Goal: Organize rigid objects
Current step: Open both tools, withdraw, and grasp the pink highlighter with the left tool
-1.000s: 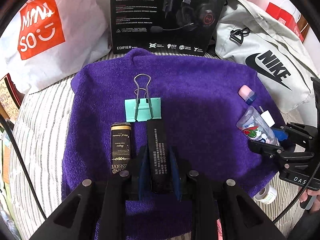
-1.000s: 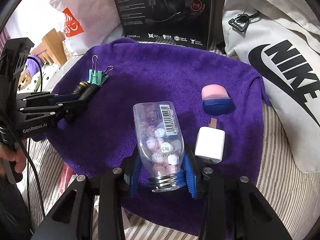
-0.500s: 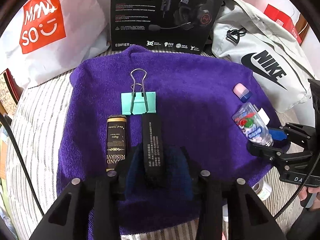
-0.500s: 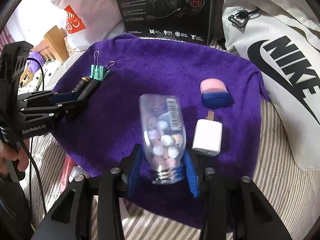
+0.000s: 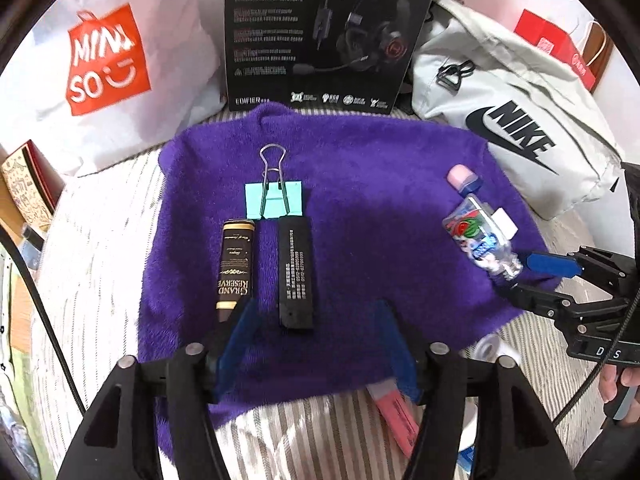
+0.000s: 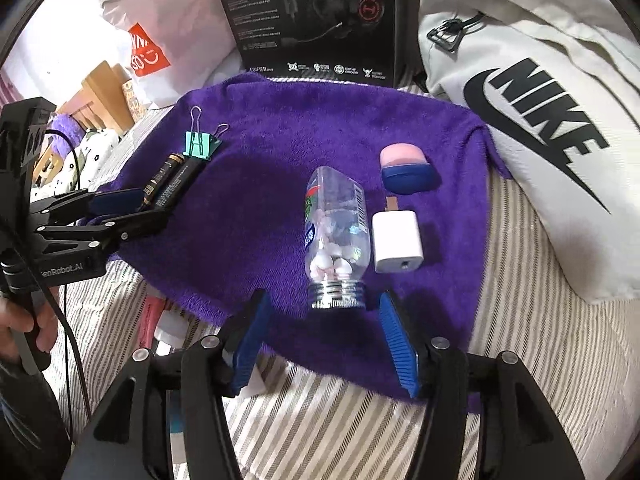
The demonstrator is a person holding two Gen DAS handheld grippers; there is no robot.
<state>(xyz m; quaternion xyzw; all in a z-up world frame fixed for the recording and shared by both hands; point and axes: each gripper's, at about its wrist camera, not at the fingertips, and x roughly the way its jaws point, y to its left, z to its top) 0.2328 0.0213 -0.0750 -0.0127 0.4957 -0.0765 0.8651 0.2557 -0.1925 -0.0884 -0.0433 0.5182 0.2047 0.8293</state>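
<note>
On the purple towel a flat black bar lies free, just ahead of my left gripper, whose jaws are opening and touch nothing. Beside it lie a dark gold-labelled tube and a teal binder clip. In the right wrist view the clear candy bottle lies on its side, cap toward my right gripper, whose jaws are opening and stand clear of it. A white charger and a pink and blue case sit right of the bottle.
A black headset box, a white shopping bag and a grey sports bag ring the towel's far side. A pink flat item and a small tape roll lie on the striped cover near the towel's front edge.
Both grippers let go and drew back: the left released the black bar, the right released the candy bottle, which rolled a little. Both pairs of jaws have spread wider.
</note>
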